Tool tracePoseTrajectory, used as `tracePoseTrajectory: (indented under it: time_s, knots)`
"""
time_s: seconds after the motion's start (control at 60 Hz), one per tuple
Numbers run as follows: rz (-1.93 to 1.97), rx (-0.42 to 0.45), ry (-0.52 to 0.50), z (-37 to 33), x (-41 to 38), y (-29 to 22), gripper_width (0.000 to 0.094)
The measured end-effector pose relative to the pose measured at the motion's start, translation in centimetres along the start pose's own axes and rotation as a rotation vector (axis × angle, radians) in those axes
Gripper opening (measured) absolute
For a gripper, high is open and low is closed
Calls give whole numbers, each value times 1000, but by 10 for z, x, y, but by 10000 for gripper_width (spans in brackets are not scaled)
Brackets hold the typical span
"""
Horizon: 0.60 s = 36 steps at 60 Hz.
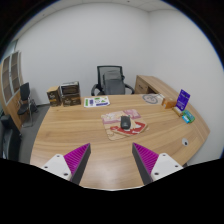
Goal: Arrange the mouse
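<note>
Gripper view: The gripper (108, 160) is held above the near edge of a curved wooden table (70, 135). Its two fingers are spread wide apart, with the purple pads (76, 157) on their inner faces visible. Nothing is between the fingers; only bare table surface shows in the gap.

The mouse (125, 122), dark in colour, lies well beyond the fingertips, near the middle of the table. It rests on a light mat with red markings (132, 125).

Farther back, papers (98, 101) lie flat near the far edge of the table. A box (70, 94) stands on the far left part of the table. A purple item (183, 98) stands upright on the right side. A grey office chair (112, 80) stands behind the table, against a white wall.
</note>
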State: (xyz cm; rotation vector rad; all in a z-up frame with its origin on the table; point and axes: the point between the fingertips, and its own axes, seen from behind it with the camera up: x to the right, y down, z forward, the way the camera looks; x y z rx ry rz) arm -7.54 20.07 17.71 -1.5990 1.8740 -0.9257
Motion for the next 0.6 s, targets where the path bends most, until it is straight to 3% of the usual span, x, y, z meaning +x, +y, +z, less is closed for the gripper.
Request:
tracePoseTrajectory:
  time_s: [0.2,0.6]
  knots:
    - [-14,-48,-6,-59,-14,54,867]
    - [-39,-30,22,-85,-6,62,868]
